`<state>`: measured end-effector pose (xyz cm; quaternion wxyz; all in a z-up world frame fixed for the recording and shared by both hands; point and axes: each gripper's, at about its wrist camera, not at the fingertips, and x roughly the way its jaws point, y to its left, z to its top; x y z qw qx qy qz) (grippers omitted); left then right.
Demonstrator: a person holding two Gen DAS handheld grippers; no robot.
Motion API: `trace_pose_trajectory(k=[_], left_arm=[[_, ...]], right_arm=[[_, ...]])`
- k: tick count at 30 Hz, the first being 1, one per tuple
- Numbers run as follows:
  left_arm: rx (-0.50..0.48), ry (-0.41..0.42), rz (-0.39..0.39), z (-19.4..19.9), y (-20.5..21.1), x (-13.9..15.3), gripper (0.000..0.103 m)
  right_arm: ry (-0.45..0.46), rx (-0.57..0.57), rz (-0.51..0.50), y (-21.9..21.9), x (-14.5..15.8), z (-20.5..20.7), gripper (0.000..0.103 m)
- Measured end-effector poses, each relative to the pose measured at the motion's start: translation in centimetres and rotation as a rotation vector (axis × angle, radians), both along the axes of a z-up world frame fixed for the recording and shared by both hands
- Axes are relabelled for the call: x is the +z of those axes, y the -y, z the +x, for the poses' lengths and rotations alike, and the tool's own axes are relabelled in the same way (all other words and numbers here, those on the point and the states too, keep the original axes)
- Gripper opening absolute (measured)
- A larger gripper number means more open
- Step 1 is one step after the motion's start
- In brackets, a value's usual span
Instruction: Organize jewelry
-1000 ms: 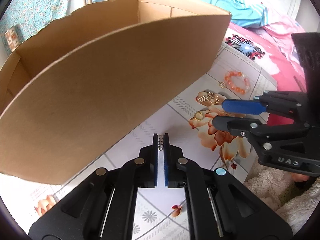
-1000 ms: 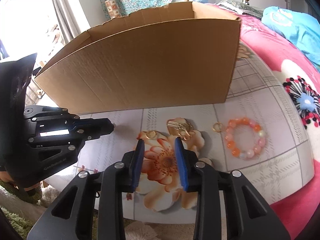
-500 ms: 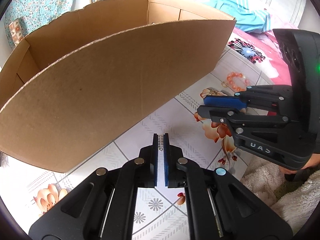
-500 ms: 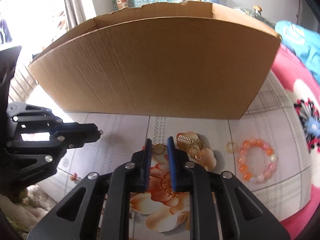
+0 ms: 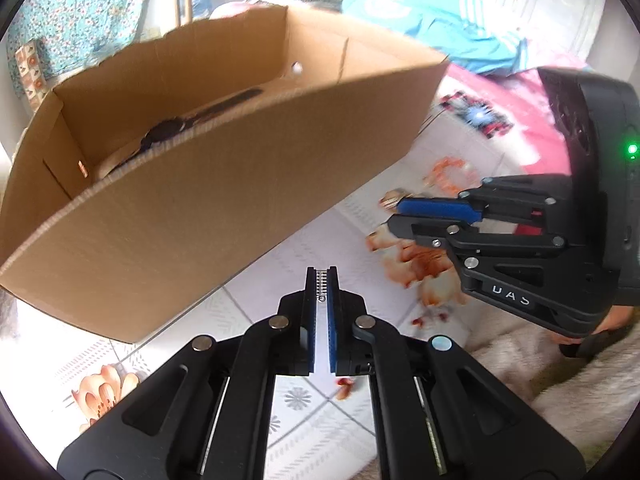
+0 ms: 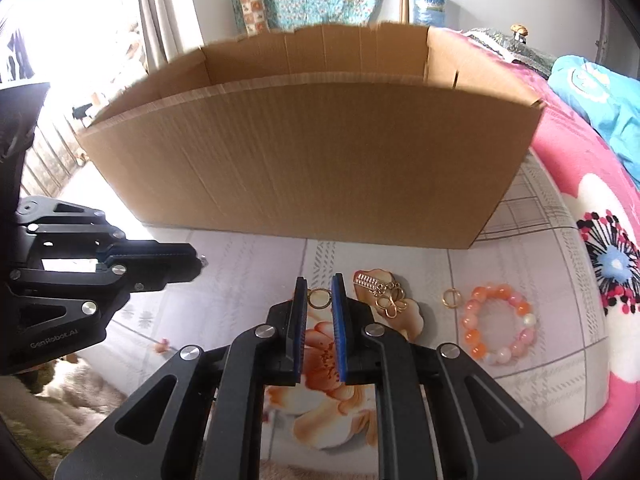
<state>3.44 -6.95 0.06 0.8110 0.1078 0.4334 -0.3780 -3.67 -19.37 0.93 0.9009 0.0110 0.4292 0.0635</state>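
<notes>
My left gripper [image 5: 321, 276] is shut on a small silver coiled piece [image 5: 321, 283], held above the floral cloth just in front of the cardboard box [image 5: 224, 184]. My right gripper [image 6: 319, 284] has its blue pads pinched on a gold ring [image 6: 319, 306] at the fingertips, low over the cloth. To its right lie a gold charm piece [image 6: 380, 292], a second gold ring [image 6: 444, 298] and an orange and pink bead bracelet [image 6: 474, 336]. The left gripper [image 6: 198, 258] shows at the left of the right wrist view. The right gripper [image 5: 394, 214] shows at the right of the left wrist view.
The open box [image 6: 312, 168] stands behind the jewelry, its near wall close to both grippers; a dark watch-like item [image 5: 168, 130] lies inside. A pink flowered blanket [image 6: 580, 184] and a blue garment [image 5: 432, 28] lie to the right. A fluffy rug [image 5: 520, 360] borders the cloth's near edge.
The right jaws narrowed from wide apart onto the gold ring. The left gripper rose with its silver piece, so the box's inside now shows.
</notes>
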Motion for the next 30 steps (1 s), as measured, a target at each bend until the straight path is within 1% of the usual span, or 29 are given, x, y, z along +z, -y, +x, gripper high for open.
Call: trace_pose_trajectory(k=[3,5,8,10,12,14,15,16,18,20,21,22,23,25,28,30], left_arm=[[-0.035,0.021,-0.087,-0.5,-0.5,2.2,0.004],[-0.053,0.034,-0.154,-0.7,-0.9,4.2,0.004],[-0.053,0.068,-0.202,-0.1,-1.2,6.9,0.004],[-0.044,0.088,-0.208,0.7,-1.2,8.3,0.004],[-0.014,0.114,-0.195,2.1,-0.9,9.7,0.004],[0.029,0.143,-0.178,3.9,-0.7,10.8,0.004],[0.040,0.143,-0.177,4.9,-0.6,11.2,0.004],[0.043,0.131,-0.170,5.9,-0.4,11.4,0.004],[0.060,0.080,-0.121,8.8,0.5,11.1,0.004],[0.075,0.025,-0.063,11.8,1.4,10.2,0.004],[0.080,-0.004,-0.038,13.0,1.8,9.7,0.004],[0.087,-0.045,-0.011,14.6,2.3,9.0,0.004],[0.098,-0.069,0.014,15.8,2.6,8.4,0.004],[0.117,-0.089,0.067,17.1,3.1,7.2,0.004],[0.137,-0.128,0.116,18.3,3.6,5.9,0.004],[0.149,-0.141,0.119,18.9,3.8,5.5,0.004]], right_arm=[[0.051,-0.001,0.024,0.7,2.2,-1.5,0.012],[0.096,-0.001,0.035,0.9,4.0,-2.1,0.012],[0.174,-0.001,0.052,1.4,6.8,-2.3,0.012],[0.224,0.005,0.057,1.6,8.2,-2.0,0.012],[0.260,0.006,0.067,1.8,9.4,-0.9,0.012],[0.261,-0.006,0.062,1.9,9.8,0.9,0.012],[0.250,-0.018,0.050,1.8,9.8,2.2,0.012],[0.241,-0.027,0.042,1.9,9.7,3.0,0.012],[0.184,-0.047,0.048,2.1,9.2,5.9,0.012],[0.127,-0.066,0.071,2.6,8.6,8.2,0.012],[0.086,-0.078,0.071,2.8,8.1,9.3,0.012],[0.064,-0.098,0.064,3.1,7.9,10.2,0.012],[0.048,-0.107,0.056,3.3,7.5,10.8,0.012],[0.016,-0.120,0.044,3.3,6.7,11.7,0.013],[0.001,-0.129,0.043,3.5,6.2,12.2,0.013],[0.003,-0.134,0.043,3.5,6.2,12.2,0.013]])
